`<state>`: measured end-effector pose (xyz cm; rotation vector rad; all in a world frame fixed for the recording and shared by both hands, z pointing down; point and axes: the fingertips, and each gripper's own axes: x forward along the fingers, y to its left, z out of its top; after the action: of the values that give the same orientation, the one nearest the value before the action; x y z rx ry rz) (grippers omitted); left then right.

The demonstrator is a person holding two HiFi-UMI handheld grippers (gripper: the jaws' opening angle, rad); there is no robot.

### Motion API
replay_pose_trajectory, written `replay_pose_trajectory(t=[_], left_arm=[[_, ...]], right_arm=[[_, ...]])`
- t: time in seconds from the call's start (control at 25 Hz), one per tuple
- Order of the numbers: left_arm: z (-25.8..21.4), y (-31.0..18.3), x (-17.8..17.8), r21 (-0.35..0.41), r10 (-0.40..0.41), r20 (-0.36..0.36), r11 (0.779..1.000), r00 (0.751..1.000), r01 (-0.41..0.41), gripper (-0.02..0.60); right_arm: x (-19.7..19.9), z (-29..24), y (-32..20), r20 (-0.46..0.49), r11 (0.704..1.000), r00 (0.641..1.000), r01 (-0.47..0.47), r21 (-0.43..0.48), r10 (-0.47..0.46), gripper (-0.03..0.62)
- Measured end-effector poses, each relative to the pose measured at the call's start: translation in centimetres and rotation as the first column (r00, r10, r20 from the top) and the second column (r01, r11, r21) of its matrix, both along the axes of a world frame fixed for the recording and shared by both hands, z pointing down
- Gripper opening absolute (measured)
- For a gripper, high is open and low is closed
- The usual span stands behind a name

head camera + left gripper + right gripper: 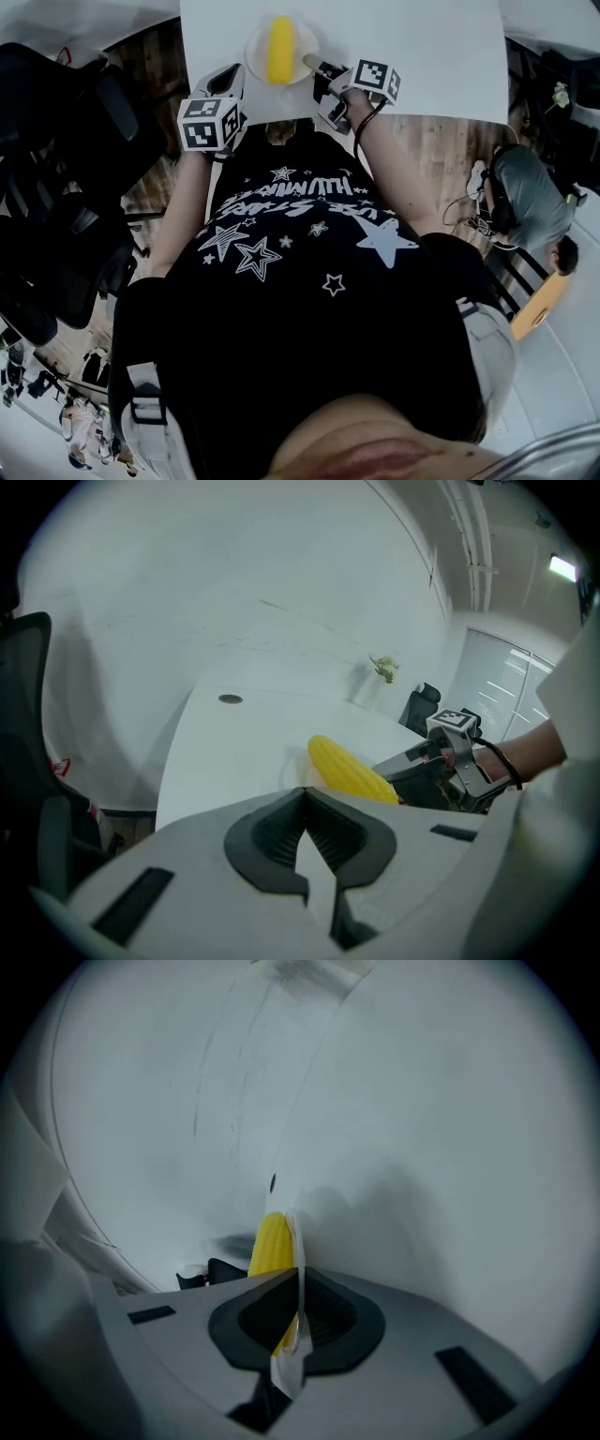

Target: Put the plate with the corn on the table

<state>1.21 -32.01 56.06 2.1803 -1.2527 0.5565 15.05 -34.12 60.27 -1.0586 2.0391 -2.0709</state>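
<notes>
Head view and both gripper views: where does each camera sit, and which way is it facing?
Head view: on the person's head, facing steeply down at the table; shows shirt, forearms, left gripper, right gripper.
Left gripper view: on the left gripper, looking along its jaws, shut on the plate rim, toward corn and right gripper.
Right gripper view: on the right gripper, looking along its jaws, shut on the opposite rim, corn behind.
Shared: all three show the corn.
</notes>
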Motion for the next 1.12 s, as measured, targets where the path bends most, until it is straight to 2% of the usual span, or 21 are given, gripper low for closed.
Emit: replay_pose_trajectory(t=[0.4, 0.68, 1.12], left_arm=[[-0.5, 0.1, 0.1, 0.020, 0.007, -0.006, 1.000, 1.000, -0.007, 0.005], [-0.8, 0.0, -0.5, 0.031, 0.006, -0.011, 1.000, 1.000, -0.005, 0.005], [-0.6, 0.1, -1.0, 0.031, 0.024, -0.009, 0.999, 1.000, -0.024, 0.005]], right_arm=[[-0.5, -0.3, -0.1, -0.198, 0.999, 0.979, 0.053, -0.013, -0.054, 0.017], [-0.5, 0.4, 0.4, -0.374, 0.991, 0.918, 0.131, -0.016, -0.128, 0.057], [-0.1, 0.8, 0.6, -0.494, 0.984, 0.854, 0.175, -0.023, -0.163, 0.091]])
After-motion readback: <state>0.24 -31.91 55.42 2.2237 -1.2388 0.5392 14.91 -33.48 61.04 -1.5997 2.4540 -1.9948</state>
